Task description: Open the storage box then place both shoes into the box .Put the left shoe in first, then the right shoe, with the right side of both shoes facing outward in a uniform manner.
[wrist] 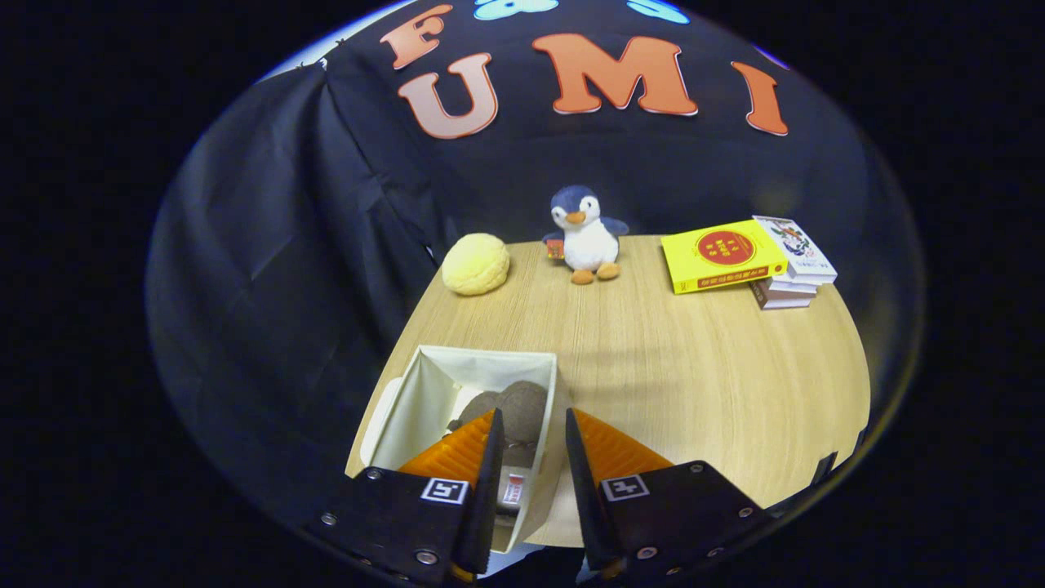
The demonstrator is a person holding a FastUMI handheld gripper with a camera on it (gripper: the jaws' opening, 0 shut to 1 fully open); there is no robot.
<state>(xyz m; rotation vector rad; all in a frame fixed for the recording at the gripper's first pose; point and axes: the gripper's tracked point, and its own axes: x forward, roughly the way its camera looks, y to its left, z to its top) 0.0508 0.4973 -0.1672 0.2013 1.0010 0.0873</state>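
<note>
An open cream fabric storage box point(433, 384) stands at the near left corner of the wooden table point(694, 384). Inside it lie brown-grey shoes point(510, 408), partly hidden by the left finger; how many and which way they face I cannot tell. My gripper point(531, 425) hovers above the box's right wall. Its fingers stand apart with nothing between them, the left finger point(490, 465) over the box's inside and the right finger over the tabletop beside the box.
At the table's far edge sit a yellow round plush point(476, 263), a penguin toy point(584, 237) and a stack of books point(747, 257) with a yellow one on top. Black cloth walls close the back and left.
</note>
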